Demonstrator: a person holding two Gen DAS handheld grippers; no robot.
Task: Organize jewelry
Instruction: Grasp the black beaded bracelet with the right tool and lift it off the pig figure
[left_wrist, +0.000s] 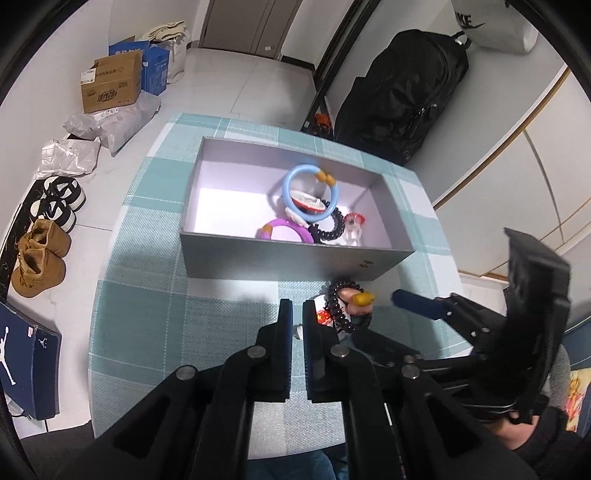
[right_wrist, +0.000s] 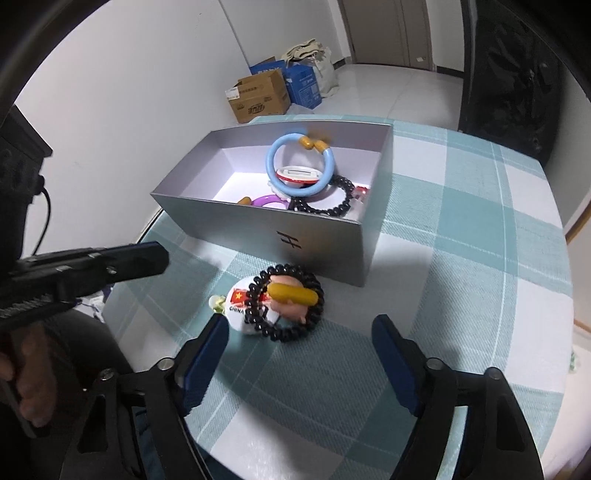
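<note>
A grey open box (left_wrist: 295, 258) (right_wrist: 258, 225) stands on the checked tablecloth. In it lie a blue ring (left_wrist: 291, 181) (right_wrist: 275, 173), a purple ring (left_wrist: 284, 230), a black bead bracelet (left_wrist: 332, 227) (right_wrist: 332, 210) and a red-and-white item. In front of the box a black bead bracelet (right_wrist: 284, 328) with a yellow bead (right_wrist: 293, 293) lies on a white "CHINA" badge (right_wrist: 240, 299), also in the left wrist view (left_wrist: 347, 306). My right gripper (right_wrist: 301, 343) is open just before the bracelet. My left gripper (left_wrist: 297, 325) is shut and empty, left of it.
Cardboard and blue boxes (left_wrist: 110, 86) (right_wrist: 258, 96), plastic bags and shoes (left_wrist: 40, 254) lie on the floor at left. A black backpack (left_wrist: 406, 92) hangs behind the table. A small pale object (right_wrist: 217, 303) lies beside the badge.
</note>
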